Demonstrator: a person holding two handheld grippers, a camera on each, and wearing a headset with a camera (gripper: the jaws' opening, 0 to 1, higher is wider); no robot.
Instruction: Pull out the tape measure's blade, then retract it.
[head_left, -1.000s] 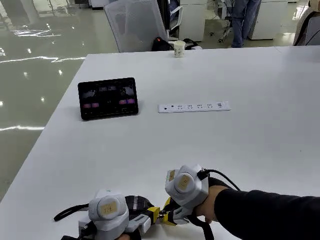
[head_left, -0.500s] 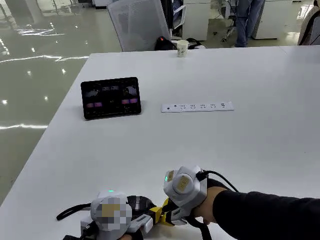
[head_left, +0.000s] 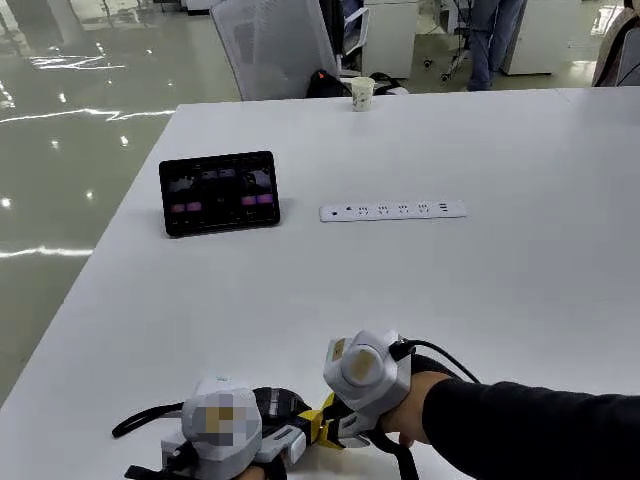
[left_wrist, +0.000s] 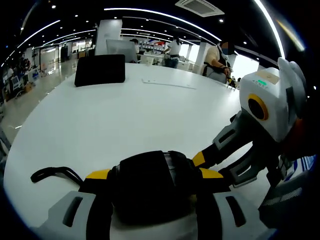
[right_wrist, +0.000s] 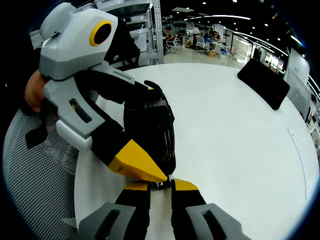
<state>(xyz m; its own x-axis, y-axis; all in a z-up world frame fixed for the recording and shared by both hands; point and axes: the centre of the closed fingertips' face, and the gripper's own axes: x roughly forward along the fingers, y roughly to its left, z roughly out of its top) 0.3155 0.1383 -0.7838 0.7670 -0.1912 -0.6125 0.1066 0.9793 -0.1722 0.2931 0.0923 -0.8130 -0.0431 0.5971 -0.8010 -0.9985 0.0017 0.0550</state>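
Note:
A black tape measure (left_wrist: 155, 192) sits low on the white table (head_left: 480, 290), clamped between the yellow-tipped jaws of my left gripper (left_wrist: 154, 174). In the head view that gripper (head_left: 285, 425) is at the bottom left with the tape measure (head_left: 278, 403) in it. A black strap (left_wrist: 50, 174) trails off the case to the left. My right gripper (right_wrist: 161, 186) comes in from the right, jaws nearly together on a small blade tip (right_wrist: 163, 184) at the case's mouth. The tape measure (right_wrist: 150, 127) lies just beyond the tips. The right gripper (head_left: 322, 428) touches the left one's fingertips.
A dark tablet (head_left: 218, 193) stands propped at the left middle of the table. A white power strip (head_left: 392, 211) lies mid-table and a paper cup (head_left: 361, 93) stands at the far edge. A grey chair (head_left: 270, 45) is behind it. The near table edge is close to the grippers.
Both grippers keep their places on the tape measure; only the head camera has shifted a little.

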